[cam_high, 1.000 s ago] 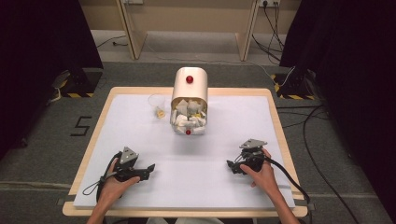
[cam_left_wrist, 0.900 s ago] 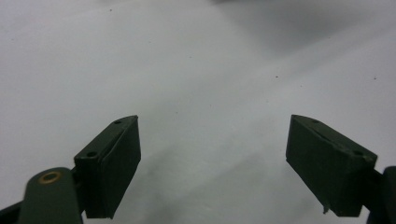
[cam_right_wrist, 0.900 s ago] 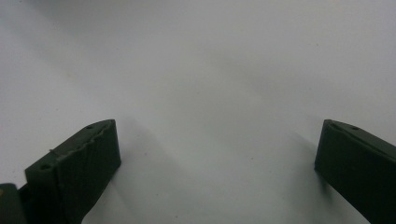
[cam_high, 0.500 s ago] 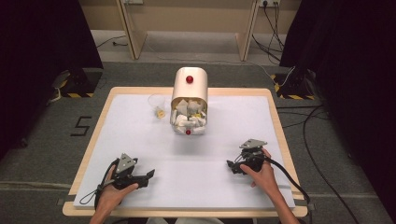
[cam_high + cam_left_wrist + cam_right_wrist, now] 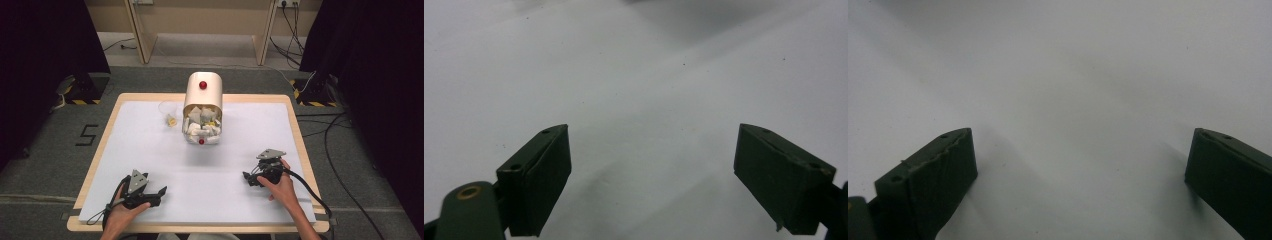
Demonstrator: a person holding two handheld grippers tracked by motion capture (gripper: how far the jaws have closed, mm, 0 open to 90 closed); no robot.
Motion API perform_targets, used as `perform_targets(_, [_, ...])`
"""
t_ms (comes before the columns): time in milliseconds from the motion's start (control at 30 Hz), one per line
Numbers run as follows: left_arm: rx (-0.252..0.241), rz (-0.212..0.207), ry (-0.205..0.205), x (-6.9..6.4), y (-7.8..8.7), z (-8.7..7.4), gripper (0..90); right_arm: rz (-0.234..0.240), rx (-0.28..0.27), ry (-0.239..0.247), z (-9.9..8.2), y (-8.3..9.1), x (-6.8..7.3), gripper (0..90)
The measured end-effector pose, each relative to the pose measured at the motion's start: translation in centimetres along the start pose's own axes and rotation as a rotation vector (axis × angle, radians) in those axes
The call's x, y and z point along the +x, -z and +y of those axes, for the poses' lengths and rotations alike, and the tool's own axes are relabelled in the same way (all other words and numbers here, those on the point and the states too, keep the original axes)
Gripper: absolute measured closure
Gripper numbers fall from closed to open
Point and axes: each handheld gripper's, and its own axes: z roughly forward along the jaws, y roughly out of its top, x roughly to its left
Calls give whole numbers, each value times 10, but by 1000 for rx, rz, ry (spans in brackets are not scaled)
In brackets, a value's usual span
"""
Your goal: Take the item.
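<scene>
A cream bin (image 5: 202, 90) with a red knob on top lies at the middle back of the table, its open front packed with white crumpled pieces (image 5: 201, 127) and a bit of yellow. Left of it stands a clear cup (image 5: 169, 112) holding something yellow. My left gripper (image 5: 161, 191) rests near the front left edge, jaws pointing right, open and empty. My right gripper (image 5: 246, 177) rests at the front right, jaws pointing left, also open and empty. In the left gripper view the left gripper (image 5: 651, 145) has bare white surface between its jaws, as does the right gripper (image 5: 1080, 150) in its own view.
The white table sheet (image 5: 150, 145) has a wooden rim. Cables trail from both grippers off the near edge. Table legs and floor cables lie beyond the far edge, with dark curtains at both sides.
My left gripper has slid a little toward the near edge of the table. The right gripper and the bin have stayed put.
</scene>
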Motion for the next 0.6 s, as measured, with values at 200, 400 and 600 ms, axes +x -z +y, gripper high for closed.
perform_targets(200, [37,-8,17,-6,-1,-9,153,0,0,-2,0,0,0,6])
perform_targets(400, [-14,-11,53,-5,0,-18,145,-1,-1,3,0,0,0,7])
perform_targets(600, [-32,-4,62,-6,0,-21,146,-1,-1,4,0,0,0,7])
